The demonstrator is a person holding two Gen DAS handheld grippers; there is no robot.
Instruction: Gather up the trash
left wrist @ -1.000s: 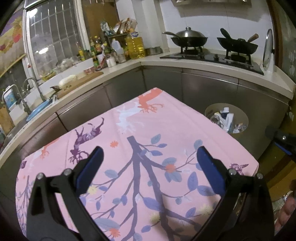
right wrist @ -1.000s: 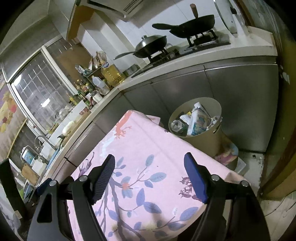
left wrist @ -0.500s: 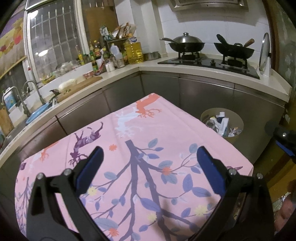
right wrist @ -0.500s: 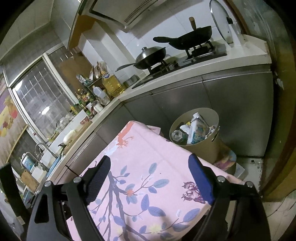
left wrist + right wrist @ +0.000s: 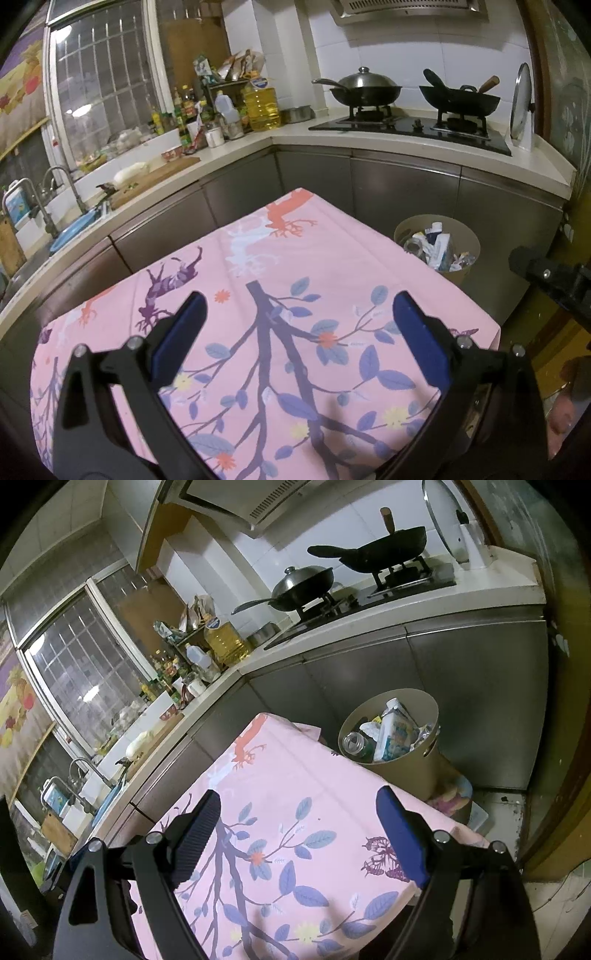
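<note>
A round beige trash bin stands on the floor past the table's far right corner, filled with a carton, a clear bottle and crumpled wrappers. My left gripper hovers open over the pink flowered tablecloth, with nothing between its blue pads. My right gripper is also open and empty above the same cloth, nearer the bin. Part of the right gripper shows as a black bar at the right edge of the left wrist view. No loose trash shows on the cloth.
Grey cabinet fronts wrap around the table under a white counter. On the counter stand two woks on a hob, oil and sauce bottles, a cutting board and a sink. A rag lies on the floor by the bin.
Both views have tilted up a little, so the table and bin sit lower in frame. The right gripper's jaws have widened slightly. Nothing was picked up or dropped.
</note>
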